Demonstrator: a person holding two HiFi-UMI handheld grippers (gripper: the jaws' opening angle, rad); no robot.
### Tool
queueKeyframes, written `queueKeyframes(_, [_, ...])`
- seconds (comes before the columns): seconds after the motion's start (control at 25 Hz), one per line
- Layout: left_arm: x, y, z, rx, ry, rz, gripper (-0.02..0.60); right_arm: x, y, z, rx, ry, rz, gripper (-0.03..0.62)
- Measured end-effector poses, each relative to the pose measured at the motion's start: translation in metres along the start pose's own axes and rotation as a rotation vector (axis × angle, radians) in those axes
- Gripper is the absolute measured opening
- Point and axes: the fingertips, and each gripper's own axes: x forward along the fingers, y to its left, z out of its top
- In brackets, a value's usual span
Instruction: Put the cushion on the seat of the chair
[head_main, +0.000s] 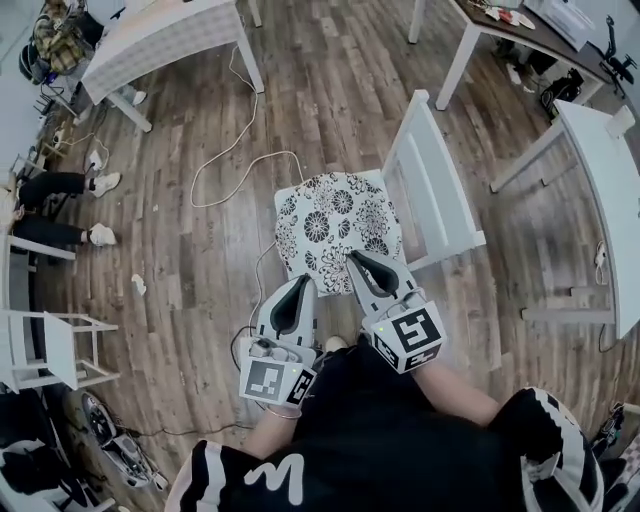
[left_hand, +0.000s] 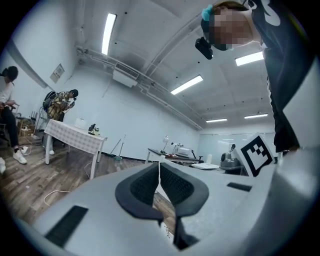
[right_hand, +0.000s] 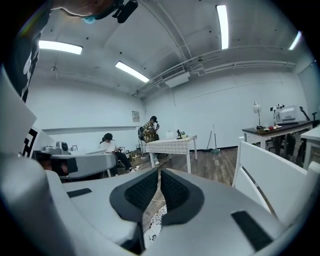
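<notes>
As both my grippers are empty, left gripper (head_main: 300, 286) and right gripper (head_main: 354, 260) each with jaws pressed together near the front edge of the cushion (head_main: 335, 222), I judge placement done. It lies on the chair (head_main: 440, 195) seat, beside the backrest. The seat is hidden underneath (overhang hard to tell).

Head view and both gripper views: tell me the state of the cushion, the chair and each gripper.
cushion: lies flat over the chair seat, it seems, held by neither gripper.
chair: upright on the floor, seat mostly covered.
left gripper: jaws shut, nothing between them.
right gripper: jaws shut, nothing between them, tip above the cushion's near edge.
cable: slack, looped on the floor.
</notes>
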Motion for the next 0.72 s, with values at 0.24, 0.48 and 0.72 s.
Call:
queueKeyframes(0.24, [-0.011, -0.013, 0.03, 0.046, -0.05, -0.062, 0.014, -0.011, 0.024, 0.034, -0.038, -0.08, -0.014, 0.032])
queueKeyframes(0.48, [-0.026, -0.027, 0.041, 0.05, -0.078, -0.092, 0.014, -0.026, 0.048, 0.042, -0.066, -0.1, -0.009, 0.032])
queueKeyframes(0.72, [-0.034, -0.036, 0.058, 0.083, -0.125, -0.08, 0.014, -0.042, 0.055, 0.058, -0.113, -0.147, 0.011, 0.032])
